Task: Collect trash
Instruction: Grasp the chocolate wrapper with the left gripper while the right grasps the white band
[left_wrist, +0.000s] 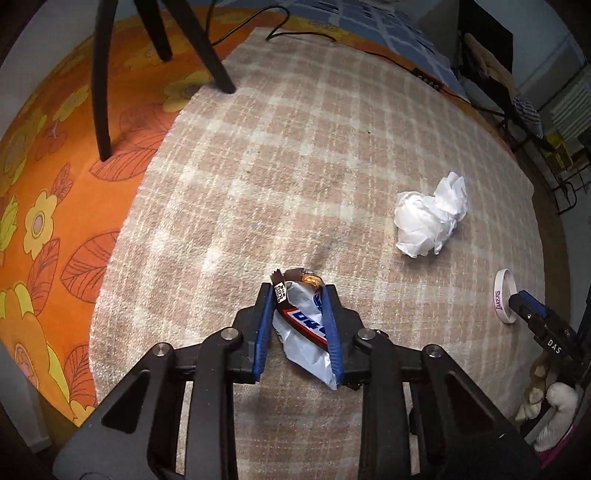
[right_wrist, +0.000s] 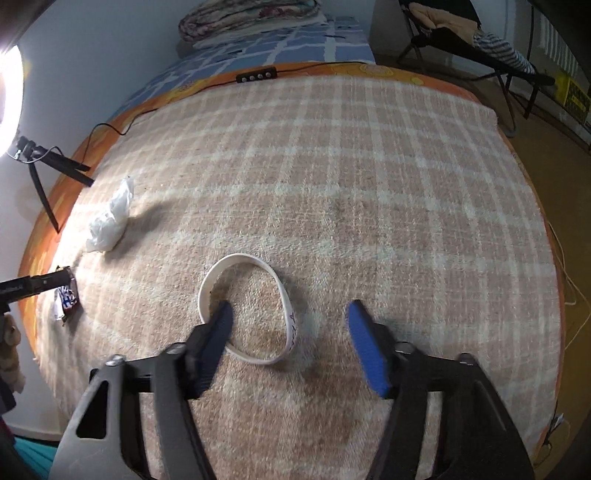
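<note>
My left gripper (left_wrist: 298, 293) is shut on a crumpled candy wrapper (left_wrist: 303, 325), white and brown with blue letters, just above the checked rug; it also shows in the right wrist view (right_wrist: 66, 295). A crumpled white tissue (left_wrist: 430, 219) lies on the rug to the right of it, seen also in the right wrist view (right_wrist: 110, 218). My right gripper (right_wrist: 290, 314) is open over a white wristband (right_wrist: 255, 306); its left finger sits inside the ring, its right finger outside. The wristband (left_wrist: 504, 295) and right gripper (left_wrist: 517, 301) show at the right of the left wrist view.
The beige checked rug (right_wrist: 351, 184) lies on an orange flowered cover (left_wrist: 55, 184). Black tripod legs (left_wrist: 99, 92) stand at the left. A cable with a switch box (right_wrist: 256, 76) runs along the far edge. A folding chair (right_wrist: 480, 48) stands at the back right.
</note>
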